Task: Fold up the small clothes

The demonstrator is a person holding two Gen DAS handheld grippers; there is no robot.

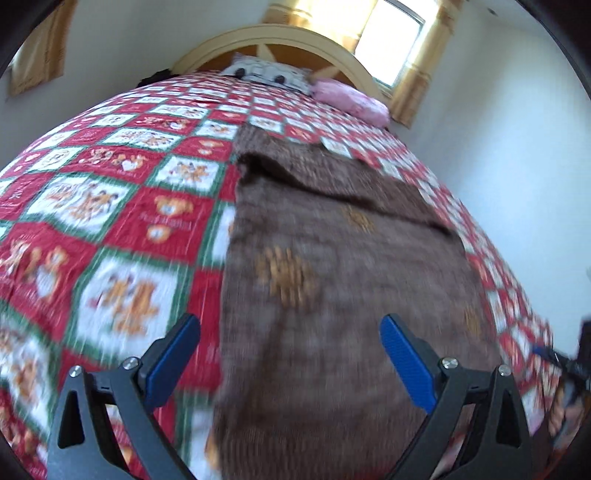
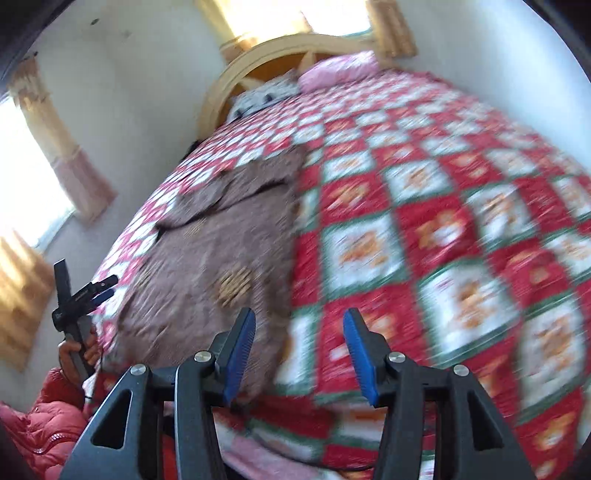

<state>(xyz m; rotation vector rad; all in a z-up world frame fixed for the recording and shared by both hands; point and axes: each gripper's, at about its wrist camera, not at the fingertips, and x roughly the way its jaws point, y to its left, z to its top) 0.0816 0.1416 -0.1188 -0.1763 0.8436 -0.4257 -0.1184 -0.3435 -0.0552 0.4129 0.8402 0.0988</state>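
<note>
A brown knitted garment (image 1: 332, 240) with orange motifs lies flat on the bed, one part folded over its far end. My left gripper (image 1: 290, 321) hangs open above its near end, the blue pads wide apart with nothing between them. In the right wrist view the same garment (image 2: 207, 243) runs along the bed's left side. My right gripper (image 2: 300, 314) stands open over the garment's near right edge and the quilt, holding nothing. The left gripper (image 2: 110, 286) also shows at the far left of that view, held by a hand (image 2: 79, 350). Both views are blurred.
A red, white and green bear-print quilt (image 1: 110, 221) covers the bed. A patterned pillow (image 1: 266, 74) and a pink pillow (image 1: 351, 98) lie by the curved wooden headboard (image 1: 280, 35). White walls and curtained windows surround the bed. A red padded jacket (image 2: 48, 417) shows at lower left.
</note>
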